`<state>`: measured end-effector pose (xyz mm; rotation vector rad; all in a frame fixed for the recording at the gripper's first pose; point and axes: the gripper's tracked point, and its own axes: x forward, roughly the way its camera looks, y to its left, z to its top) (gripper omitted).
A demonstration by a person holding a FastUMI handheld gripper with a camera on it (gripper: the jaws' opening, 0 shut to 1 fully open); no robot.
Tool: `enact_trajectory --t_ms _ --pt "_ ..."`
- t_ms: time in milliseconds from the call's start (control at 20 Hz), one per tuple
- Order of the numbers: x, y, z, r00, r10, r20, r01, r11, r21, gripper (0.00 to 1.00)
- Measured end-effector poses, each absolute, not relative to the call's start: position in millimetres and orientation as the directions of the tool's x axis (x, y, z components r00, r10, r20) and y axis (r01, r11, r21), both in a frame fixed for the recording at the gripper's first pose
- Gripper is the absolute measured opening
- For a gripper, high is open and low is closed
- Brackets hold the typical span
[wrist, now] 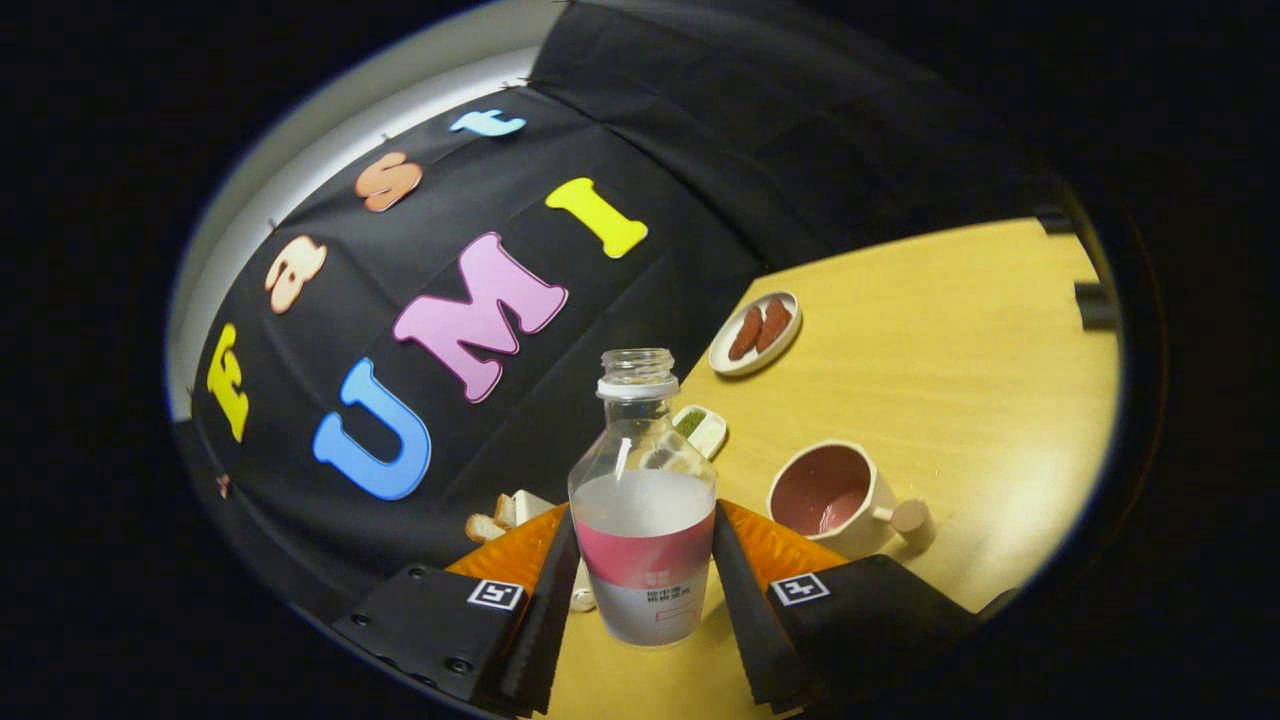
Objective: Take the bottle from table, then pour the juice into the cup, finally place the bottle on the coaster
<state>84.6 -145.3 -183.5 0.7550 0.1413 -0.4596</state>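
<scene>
- Gripping the bottle (643, 520): gripper (643, 590) fingers clenched on its sides, held tilted above the table (950, 330).
- Pouring step next, likely: bring the open mouth over the cup (832, 495), just right.

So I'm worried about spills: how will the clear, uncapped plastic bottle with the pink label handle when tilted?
The clear uncapped bottle, gripped between the fingers, probably feels light, since it looks part full. With no cap, it may spill early. Its smooth label could slip.
</scene>
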Motion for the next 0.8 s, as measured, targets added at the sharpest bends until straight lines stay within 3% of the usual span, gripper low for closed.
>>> enact_trajectory --t_ms 350,800 --pt "118.9 -138.9 -123.0 0.837 -0.539 -0.089 0.546 0.821 0.164 0.74" --pt "205.3 -123.2 -123.2 0.868 -0.494 0.046 0.496 0.867 -0.056 0.74"
